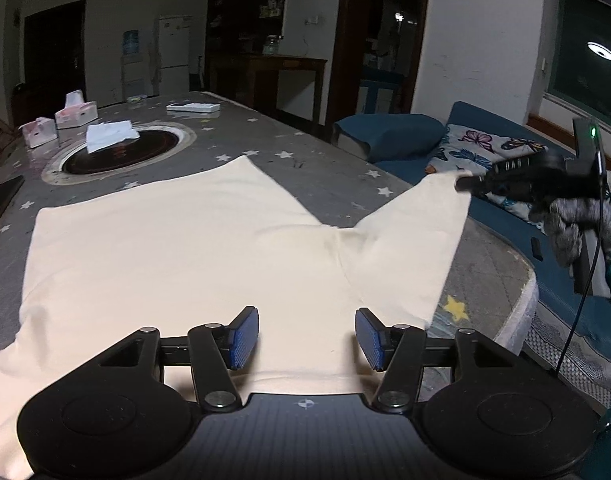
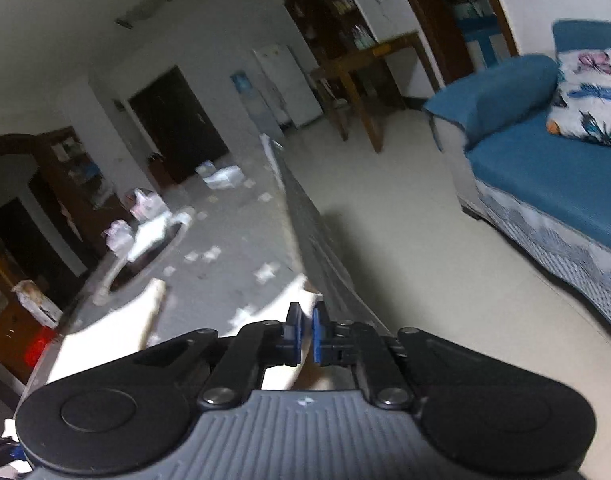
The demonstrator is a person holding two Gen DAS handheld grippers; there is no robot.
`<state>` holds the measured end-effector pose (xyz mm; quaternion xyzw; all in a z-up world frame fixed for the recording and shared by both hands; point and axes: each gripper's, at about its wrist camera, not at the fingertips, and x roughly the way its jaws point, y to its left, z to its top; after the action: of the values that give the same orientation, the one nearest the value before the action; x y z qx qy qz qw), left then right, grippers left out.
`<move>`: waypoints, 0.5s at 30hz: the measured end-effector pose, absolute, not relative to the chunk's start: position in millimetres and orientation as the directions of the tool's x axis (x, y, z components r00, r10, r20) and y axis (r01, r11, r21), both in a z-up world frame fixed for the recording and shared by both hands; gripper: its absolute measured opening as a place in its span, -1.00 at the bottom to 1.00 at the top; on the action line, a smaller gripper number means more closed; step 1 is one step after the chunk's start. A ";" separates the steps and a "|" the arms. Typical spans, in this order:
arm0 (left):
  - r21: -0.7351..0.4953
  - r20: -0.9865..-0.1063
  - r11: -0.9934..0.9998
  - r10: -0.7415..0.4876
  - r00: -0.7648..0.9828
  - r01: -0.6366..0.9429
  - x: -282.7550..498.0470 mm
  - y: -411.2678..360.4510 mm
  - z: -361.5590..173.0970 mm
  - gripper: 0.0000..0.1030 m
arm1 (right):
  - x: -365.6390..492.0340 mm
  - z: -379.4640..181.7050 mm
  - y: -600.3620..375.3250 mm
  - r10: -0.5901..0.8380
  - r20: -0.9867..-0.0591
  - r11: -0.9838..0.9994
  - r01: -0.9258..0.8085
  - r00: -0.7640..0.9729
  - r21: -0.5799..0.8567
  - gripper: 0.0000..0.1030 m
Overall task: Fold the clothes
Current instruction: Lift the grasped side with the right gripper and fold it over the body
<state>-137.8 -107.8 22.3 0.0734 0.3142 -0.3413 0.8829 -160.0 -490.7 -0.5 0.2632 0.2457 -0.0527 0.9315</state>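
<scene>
Cream shirt [image 1: 193, 240] lies spread flat on the star-patterned table [image 1: 325, 176], presumably smoothed out so a fold can start cleanly. Its right sleeve [image 1: 417, 232] is lifted toward the table's edge because the right gripper [image 2: 305, 334] is clamped on the sleeve's tip. Left gripper [image 1: 307, 338] hovers over the near hem, its 2 blue pads [image 1: 245, 338] apart and gripping nothing.

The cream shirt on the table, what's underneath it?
Under the cream shirt lies the grey star-print tablecloth, visible around its edges. Whatever sits beneath the spread fabric itself is covered.
</scene>
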 end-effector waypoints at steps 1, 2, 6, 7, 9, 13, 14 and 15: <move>-0.085 -0.603 0.751 -0.562 0.567 0.654 -138.0 -109.8 22.5 0.11 | -160.8 6.0 -487.7 0.039 -0.471 0.860 0.211 0.881 0.465 -0.91; -0.086 -0.601 0.746 -0.568 0.563 0.661 -138.2 -112.0 22.5 0.11 | -161.6 12.5 -484.7 0.047 -0.456 0.863 0.194 0.889 0.466 -0.91; -0.089 -0.606 0.726 -0.583 0.541 0.682 -138.2 -122.1 18.1 0.11 | -161.5 42.8 -466.2 0.123 -0.393 0.876 0.087 0.911 0.475 -0.91; -0.092 -0.608 0.720 -0.588 0.535 0.688 -138.5 -124.9 16.4 0.11 | -160.0 50.9 -460.4 0.141 -0.379 0.880 0.060 0.914 0.472 -0.91; -0.096 -0.607 0.707 -0.599 0.522 0.700 -140.4 -129.2 14.1 0.11 | -157.0 67.1 -448.9 0.179 -0.351 0.885 0.005 0.919 0.465 -0.91; -0.107 -0.587 0.703 -0.615 0.526 0.703 -144.0 -124.6 17.3 0.11 | -142.9 94.4 -419.5 0.284 -0.312 0.879 -0.117 0.906 0.462 -0.91; -0.111 -0.580 0.709 -0.615 0.534 0.697 -144.1 -120.3 19.5 0.11 | -139.9 98.5 -412.5 0.303 -0.307 0.879 -0.140 0.902 0.456 -0.91; -0.112 -0.572 0.718 -0.612 0.547 0.686 -144.1 -114.0 21.8 0.11 | -135.5 103.7 -402.0 0.329 -0.303 0.878 -0.171 0.895 0.446 -0.91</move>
<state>-144.1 -114.0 21.8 0.0624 0.2995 -0.3700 0.8772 -135.5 -402.0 103.7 0.2087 0.1881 0.1315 0.9507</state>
